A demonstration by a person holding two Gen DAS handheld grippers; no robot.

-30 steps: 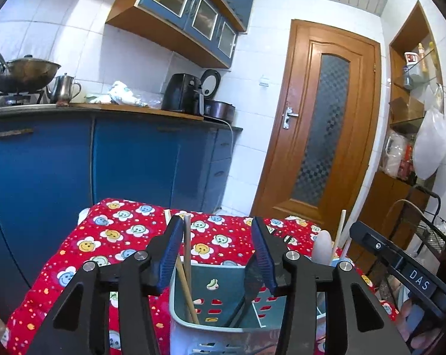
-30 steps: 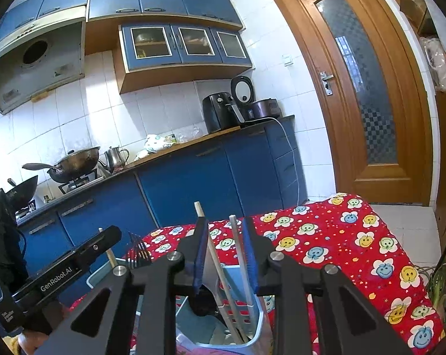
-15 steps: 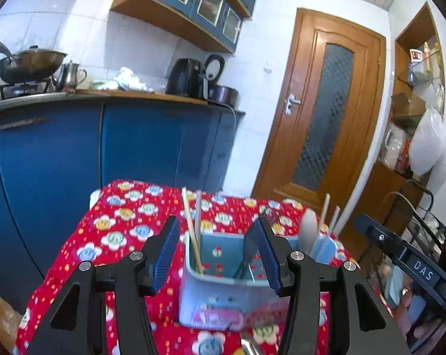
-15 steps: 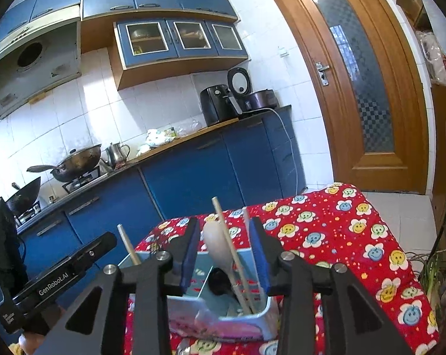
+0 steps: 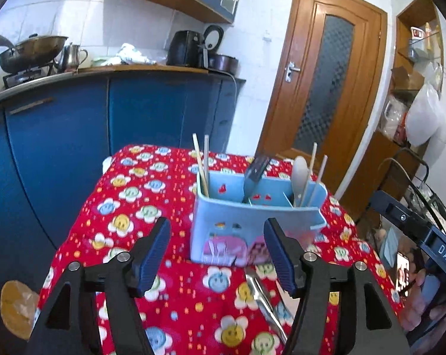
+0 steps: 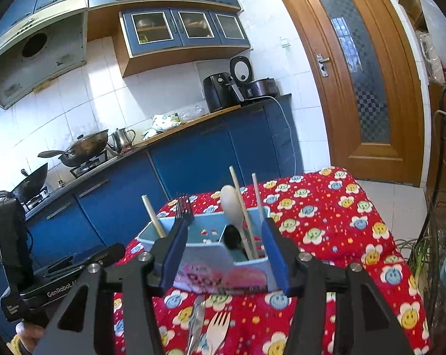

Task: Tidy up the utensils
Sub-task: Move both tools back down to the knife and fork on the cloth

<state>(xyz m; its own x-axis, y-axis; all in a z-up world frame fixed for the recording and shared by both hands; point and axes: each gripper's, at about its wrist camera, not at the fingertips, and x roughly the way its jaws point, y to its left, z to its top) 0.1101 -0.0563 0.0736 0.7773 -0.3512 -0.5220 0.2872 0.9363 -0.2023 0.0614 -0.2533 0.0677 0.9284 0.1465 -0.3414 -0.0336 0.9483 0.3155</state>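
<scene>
A light blue utensil caddy (image 5: 252,224) stands on the red flowered tablecloth (image 5: 128,195). It holds chopsticks (image 5: 201,162), a white spoon (image 5: 299,174) and a dark utensil (image 5: 254,174). In the right wrist view the caddy (image 6: 217,254) shows a fork (image 6: 183,208), the spoon (image 6: 232,207) and chopsticks (image 6: 242,204). My left gripper (image 5: 217,254) is open and empty, in front of the caddy. My right gripper (image 6: 223,254) is open and empty, near the caddy's front. A fork (image 6: 217,331) and a metal utensil (image 6: 196,316) lie on the cloth below it; a metal utensil also lies there in the left wrist view (image 5: 264,304).
Blue kitchen cabinets (image 5: 75,136) stand behind the table, with a wok (image 5: 30,50), a kettle and an air fryer (image 5: 184,48) on the counter. A wooden door (image 5: 320,88) is at the back right. A wire rack (image 6: 442,207) stands at the right.
Both grippers have pulled back and up from the caddy and opened wider. The caddy now stands further ahead, and loose utensils on the cloth have come into view.
</scene>
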